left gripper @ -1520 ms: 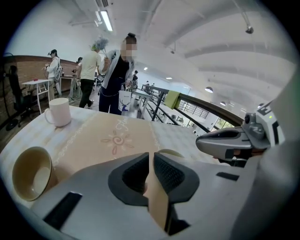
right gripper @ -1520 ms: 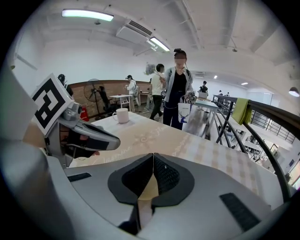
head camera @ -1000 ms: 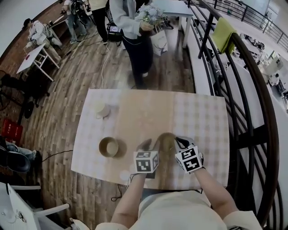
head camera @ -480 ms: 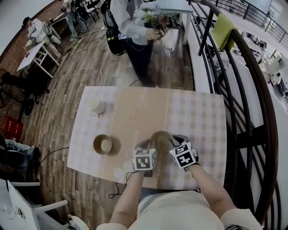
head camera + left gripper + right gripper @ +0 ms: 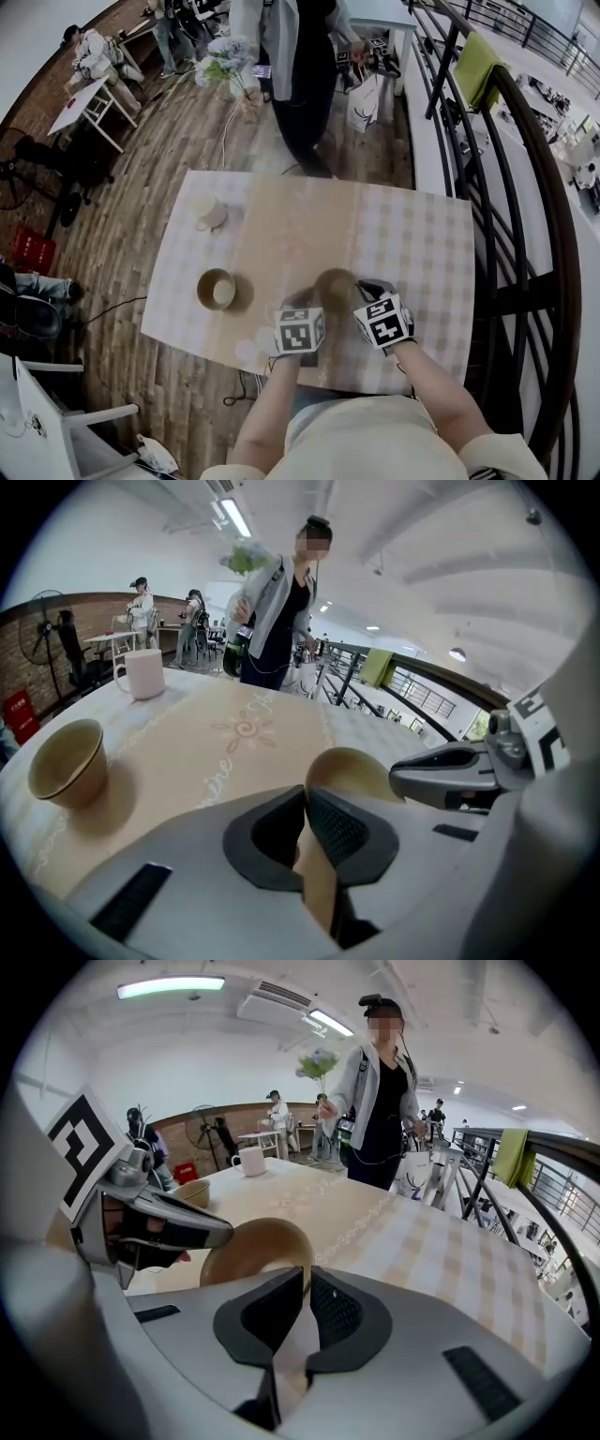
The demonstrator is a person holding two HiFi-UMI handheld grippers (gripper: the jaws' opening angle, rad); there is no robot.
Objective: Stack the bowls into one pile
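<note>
In the head view, the near bowl (image 5: 335, 284) is by the table's (image 5: 422, 244) front edge, between the left gripper (image 5: 302, 305) and the right gripper (image 5: 372, 291), and the standing person's flowers (image 5: 225, 61) have swung left. The left gripper view shows its jaws, just closing, pinching that bowl's rim, with the second bowl (image 5: 66, 761) and the mug (image 5: 142, 672) well apart to the left. In the right gripper view, its pads clamp the opposite rim.

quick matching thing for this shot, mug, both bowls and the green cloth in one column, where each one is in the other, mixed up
1 white mug
2 left bowl
3 middle bowl
4 green cloth

a draped on the railing
b pinched at its rim
c standing free on the table, left side
d far left corner of the table

Pairs: 1-d, 2-c, 3-b, 4-a.

The left gripper has just been closing on the middle bowl's rim, which is between its jaws. The right gripper is shut on that rim too.
</note>
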